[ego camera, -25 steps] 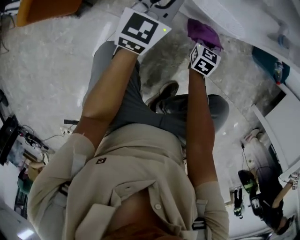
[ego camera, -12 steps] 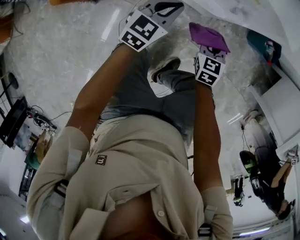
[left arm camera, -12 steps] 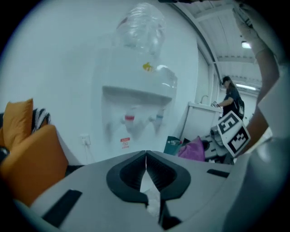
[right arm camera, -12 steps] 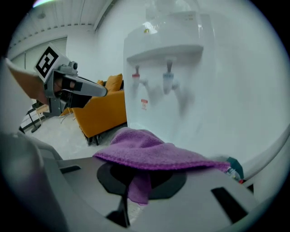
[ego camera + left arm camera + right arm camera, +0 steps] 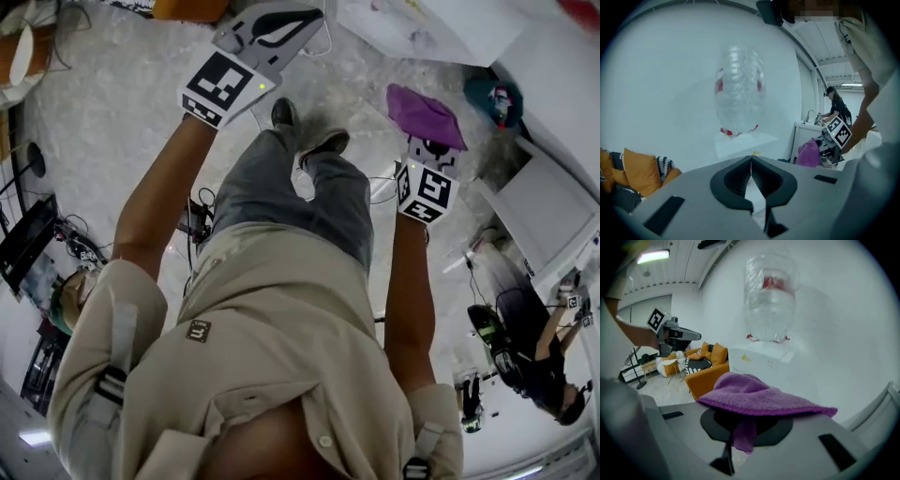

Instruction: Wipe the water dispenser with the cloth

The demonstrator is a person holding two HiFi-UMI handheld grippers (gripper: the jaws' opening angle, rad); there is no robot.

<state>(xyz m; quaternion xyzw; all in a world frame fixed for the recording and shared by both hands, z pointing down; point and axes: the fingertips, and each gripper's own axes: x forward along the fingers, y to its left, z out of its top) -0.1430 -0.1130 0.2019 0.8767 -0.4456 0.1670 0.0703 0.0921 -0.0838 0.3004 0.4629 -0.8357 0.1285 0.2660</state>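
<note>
Right gripper (image 5: 749, 423): fingers clamped on purple cloth (image 5: 759, 397), which drapes over tips. Left gripper (image 5: 751, 180): fingers together, empty. Water dispenser (image 5: 761, 359) ahead, apart from cloth, bottle (image 5: 770, 296) on top. Best approach: firm clamp, press flat fold onto white top, overlapping strokes, left gripper clear of bottle.

Head view steeply down, both gripper views facing one water dispenser (image 5: 761, 357)

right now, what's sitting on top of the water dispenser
A clear water bottle with a red label stands on the white water dispenser. The purple cloth hides the dispenser's lower front.
</note>
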